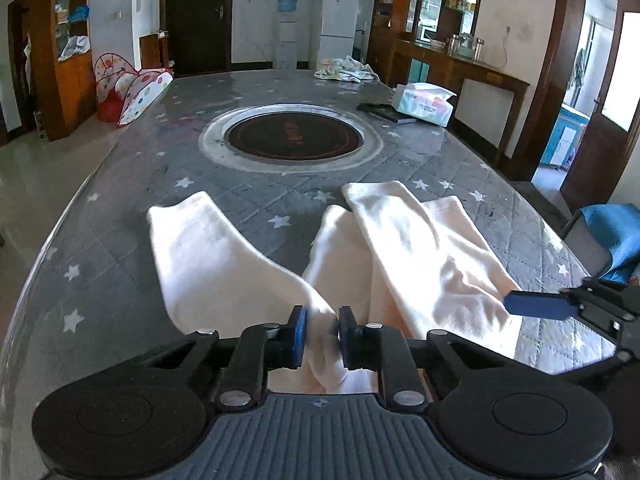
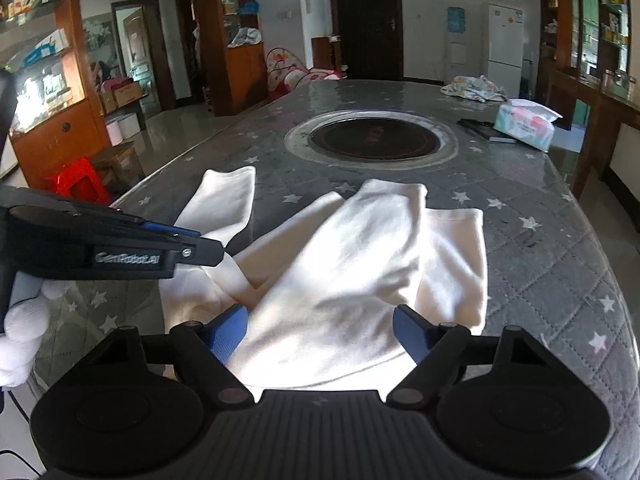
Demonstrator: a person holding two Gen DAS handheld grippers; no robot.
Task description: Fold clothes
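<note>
A cream-white garment [image 1: 400, 256] lies rumpled on the grey star-patterned table [image 1: 120, 184], its sleeves or legs pointing away from me. My left gripper [image 1: 322, 334] is shut on a bunched fold of the garment at its near edge. In the right wrist view the garment [image 2: 360, 264] fills the middle. My right gripper [image 2: 320, 332] is open, its blue pads on either side of the cloth's near edge, and holds nothing. The left gripper [image 2: 218, 250] shows at the left there, pinching the cloth. The right gripper's blue pad [image 1: 536, 306] shows at the right of the left view.
A round black hotplate [image 1: 294, 138] is set into the table's middle. A tissue pack [image 1: 426, 104], a dark flat object [image 1: 384, 111] and a pile of patterned cloth [image 1: 346, 69] lie at the far right. A blue-draped chair [image 1: 612, 240] stands beside the table's right edge.
</note>
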